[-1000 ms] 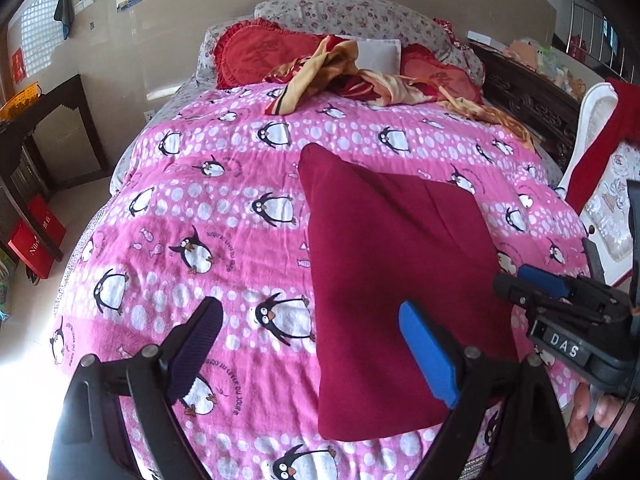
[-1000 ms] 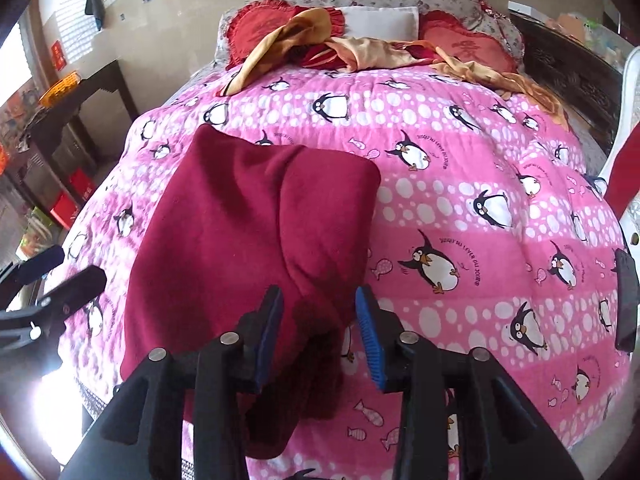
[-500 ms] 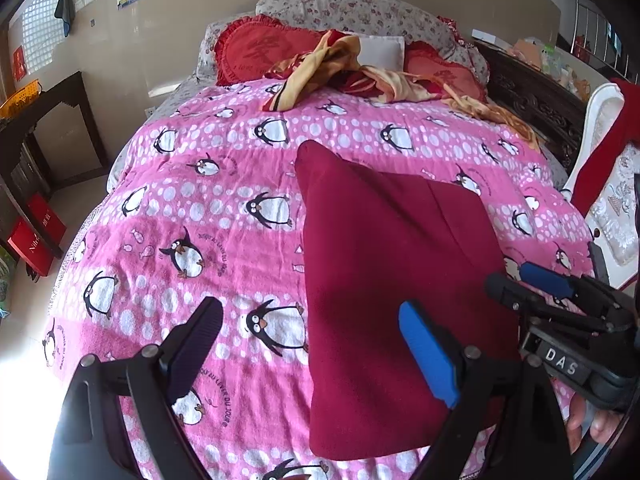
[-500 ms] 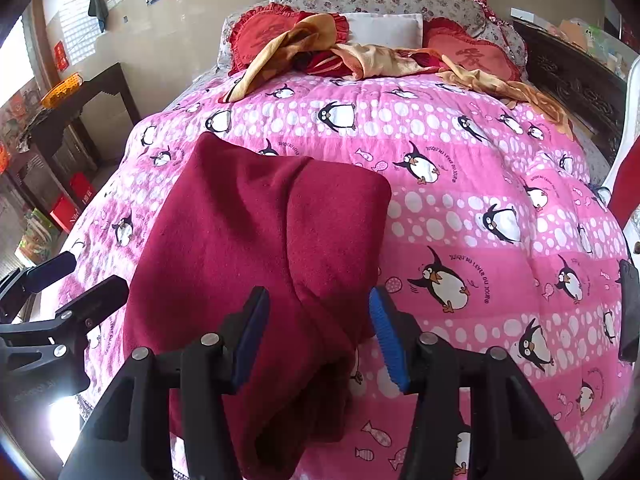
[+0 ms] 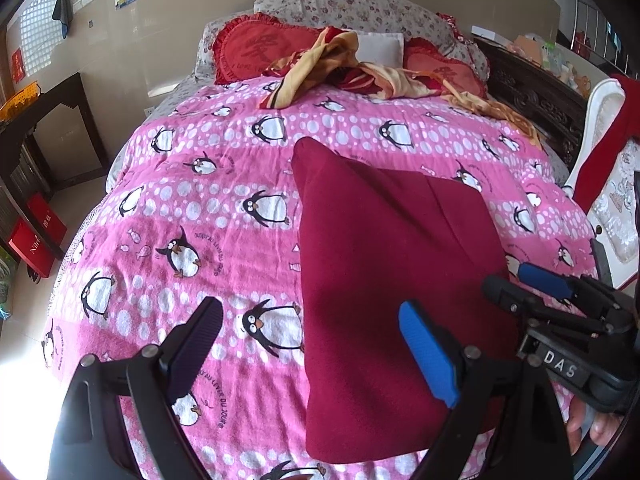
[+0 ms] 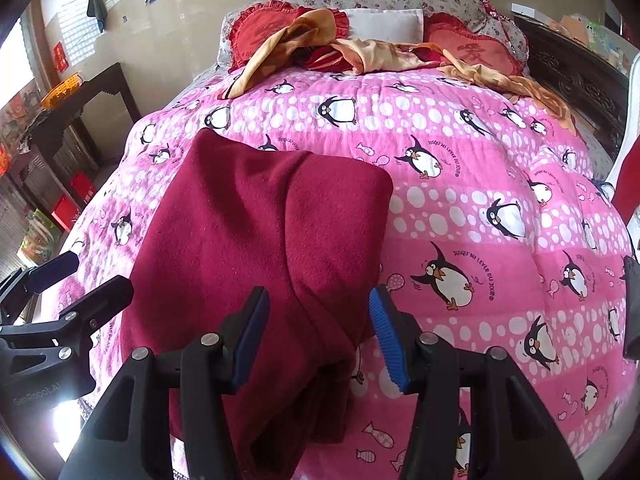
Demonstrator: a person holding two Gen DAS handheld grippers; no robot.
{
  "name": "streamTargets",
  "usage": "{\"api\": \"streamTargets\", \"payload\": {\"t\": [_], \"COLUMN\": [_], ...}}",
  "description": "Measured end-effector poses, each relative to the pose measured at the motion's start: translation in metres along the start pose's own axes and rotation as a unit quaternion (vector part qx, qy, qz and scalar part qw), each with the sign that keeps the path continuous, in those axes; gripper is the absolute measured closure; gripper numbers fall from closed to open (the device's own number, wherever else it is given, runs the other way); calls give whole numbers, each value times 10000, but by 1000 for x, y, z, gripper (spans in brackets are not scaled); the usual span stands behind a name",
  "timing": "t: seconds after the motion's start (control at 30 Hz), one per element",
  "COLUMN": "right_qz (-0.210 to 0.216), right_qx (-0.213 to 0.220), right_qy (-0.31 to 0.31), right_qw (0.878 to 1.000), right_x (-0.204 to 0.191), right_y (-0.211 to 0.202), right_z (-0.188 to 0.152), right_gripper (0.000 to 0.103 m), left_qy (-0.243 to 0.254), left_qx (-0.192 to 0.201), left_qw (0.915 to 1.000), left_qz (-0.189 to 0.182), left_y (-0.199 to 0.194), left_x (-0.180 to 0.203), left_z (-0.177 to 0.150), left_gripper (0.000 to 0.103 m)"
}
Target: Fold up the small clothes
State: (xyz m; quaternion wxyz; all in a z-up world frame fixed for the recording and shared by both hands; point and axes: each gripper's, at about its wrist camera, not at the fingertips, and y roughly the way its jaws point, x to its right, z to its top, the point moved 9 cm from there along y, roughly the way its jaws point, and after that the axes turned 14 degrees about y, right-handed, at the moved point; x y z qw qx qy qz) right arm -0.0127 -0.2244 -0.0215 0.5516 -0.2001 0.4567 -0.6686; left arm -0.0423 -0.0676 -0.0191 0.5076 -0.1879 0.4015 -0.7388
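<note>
Right wrist view | soft dark red folded cloth (image 6: 256, 232) lies on pink penguin bed cover (image 6: 480, 184) | right gripper (image 6: 316, 336) fingers apart, maybe just clear of it, ready to pinch | left gripper (image 5: 308, 348) fingers apart, empty

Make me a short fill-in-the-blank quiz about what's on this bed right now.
1. The folded garment is dark ___.
2. The pink quilt is printed with ___.
3. The right hand-held gripper has its jaws ___, gripping nothing.
4. The orange basket sits on a dark ___.

Missing words: red; penguins; open; table

Bright daylight, left glare, fisheye warping
</note>
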Motion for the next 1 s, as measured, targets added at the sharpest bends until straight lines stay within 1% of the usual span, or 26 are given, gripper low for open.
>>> {"api": "streamTargets", "payload": {"t": [0.33, 0.73, 1.0], "right_qz": [-6, 1, -61], "right_qx": [-4, -25, -39], "right_qy": [5, 1, 61], "right_qw": [10000, 10000, 10000], "right_x": [1, 0, 6], "right_y": [1, 1, 7], "right_z": [0, 0, 5], "right_gripper": [58, 58, 58], "left_qy": [1, -119, -127], "left_qx": [-3, 23, 115], "left_qw": [10000, 9999, 9999], "left_qz": [-12, -110, -14], "left_y": [1, 6, 11], "left_x": [-1, -5, -18], "left_z": [0, 1, 4], "left_gripper": [10, 10, 10]}}
